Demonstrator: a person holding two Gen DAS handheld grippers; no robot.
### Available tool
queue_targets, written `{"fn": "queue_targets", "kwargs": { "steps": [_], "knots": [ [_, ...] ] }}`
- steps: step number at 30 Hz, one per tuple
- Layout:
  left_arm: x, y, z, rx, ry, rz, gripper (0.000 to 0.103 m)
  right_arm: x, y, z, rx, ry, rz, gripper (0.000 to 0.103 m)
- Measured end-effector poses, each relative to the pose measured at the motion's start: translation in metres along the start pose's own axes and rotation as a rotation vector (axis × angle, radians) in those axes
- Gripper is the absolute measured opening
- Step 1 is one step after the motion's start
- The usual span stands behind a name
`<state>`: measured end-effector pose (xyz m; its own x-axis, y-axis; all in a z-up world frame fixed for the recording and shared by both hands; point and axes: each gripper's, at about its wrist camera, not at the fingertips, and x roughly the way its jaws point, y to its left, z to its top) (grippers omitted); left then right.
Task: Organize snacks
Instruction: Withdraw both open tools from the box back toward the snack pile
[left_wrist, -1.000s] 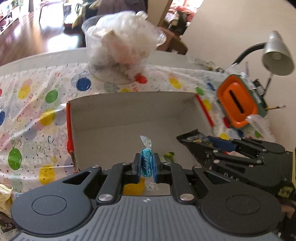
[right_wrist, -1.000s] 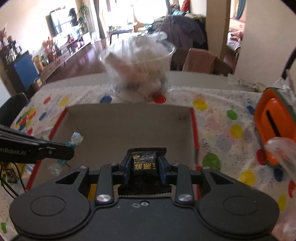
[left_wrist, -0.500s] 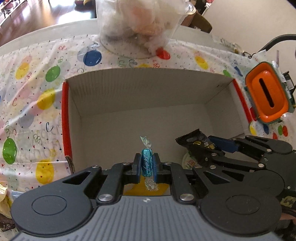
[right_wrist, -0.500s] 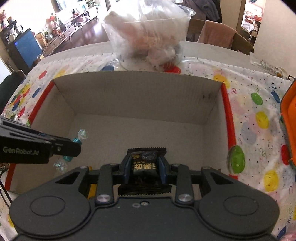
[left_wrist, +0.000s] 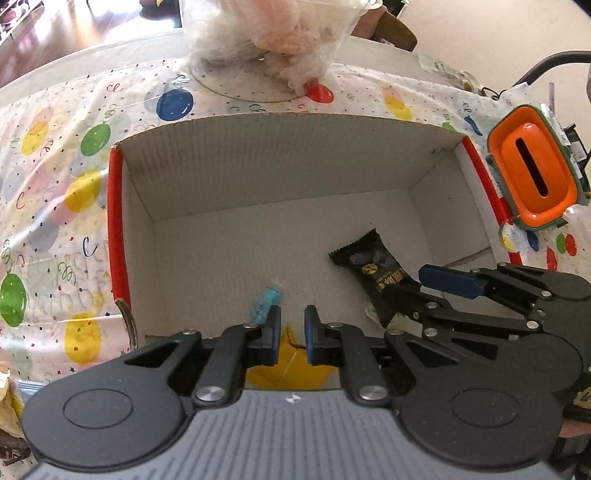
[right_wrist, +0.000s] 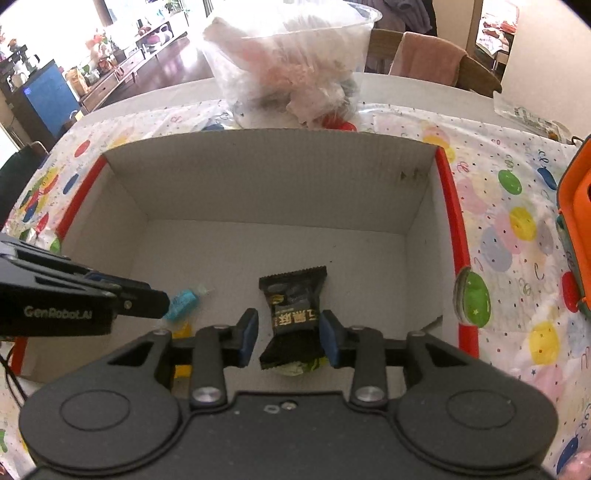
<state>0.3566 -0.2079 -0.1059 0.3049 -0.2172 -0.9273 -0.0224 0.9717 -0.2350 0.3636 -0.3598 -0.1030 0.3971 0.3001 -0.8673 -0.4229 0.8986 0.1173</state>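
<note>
Corrugated cardboard formed the open box (left_wrist: 266, 166) with red outer sides, standing on a tablecloth (left_wrist: 55, 192) printed with coloured balloons. Both grippers hung over the near part of the box. The left gripper (left_wrist: 292, 326) had its blue-padded fingers parted by a narrow gap with nothing between them; the teal-wrapped candy (left_wrist: 266, 301) lay on the box floor just beyond and slightly to the side of the left finger, its image blurred. From the right wrist view the same candy (right_wrist: 183, 301) sat beside the tip of the left gripper (right_wrist: 147, 297). The right gripper (right_wrist: 290, 334) stood wide, its pads clear of the black snack packet (right_wrist: 293, 314), which lay between them on the floor of the box with gold lettering facing up. In the left wrist view that packet (left_wrist: 373, 266) stretched from the middle of the floor toward the right gripper (left_wrist: 424, 291). A yellow wrapper (left_wrist: 288, 363) and a greenish wrapper (right_wrist: 295, 368) showed on the floor near the front wall, partly hidden by the grippers. Behind the box stood a clear plastic container (right_wrist: 291, 62) stuffed with crumpled bags, and an orange-lidded container (left_wrist: 535, 177) sat off to the right.
</note>
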Motion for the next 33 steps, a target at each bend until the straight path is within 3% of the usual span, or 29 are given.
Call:
{"fn": "queue_targets", "kwargs": {
  "steps": [6,10,16,18,20,22,33],
  "knots": [
    [-0.012,0.000,-0.008,0.017,-0.024,-0.028,0.014,-0.017,0.008,-0.005,-0.002,-0.029,0.005,0.040],
    [-0.025,0.000,-0.016,0.039,-0.055,-0.033,0.024,-0.031,0.012,-0.009,0.016,-0.059,0.009,0.050],
    [-0.051,0.004,-0.030,0.071,-0.103,-0.044,0.030,-0.057,0.024,-0.016,0.030,-0.109,0.017,0.059],
    [-0.061,0.004,-0.035,0.090,-0.127,-0.045,0.035,-0.066,0.029,-0.019,0.032,-0.130,0.016,0.065],
    [-0.073,0.005,-0.041,0.106,-0.164,-0.036,0.054,-0.075,0.034,-0.020,0.037,-0.152,0.020,0.066],
    [-0.083,0.008,-0.046,0.112,-0.200,-0.022,0.060,-0.082,0.038,-0.021,0.047,-0.167,0.025,0.069],
    [-0.131,0.032,-0.075,0.160,-0.302,-0.042,0.068,-0.116,0.078,-0.033,0.041,-0.247,0.040,0.087]
  ]
}}
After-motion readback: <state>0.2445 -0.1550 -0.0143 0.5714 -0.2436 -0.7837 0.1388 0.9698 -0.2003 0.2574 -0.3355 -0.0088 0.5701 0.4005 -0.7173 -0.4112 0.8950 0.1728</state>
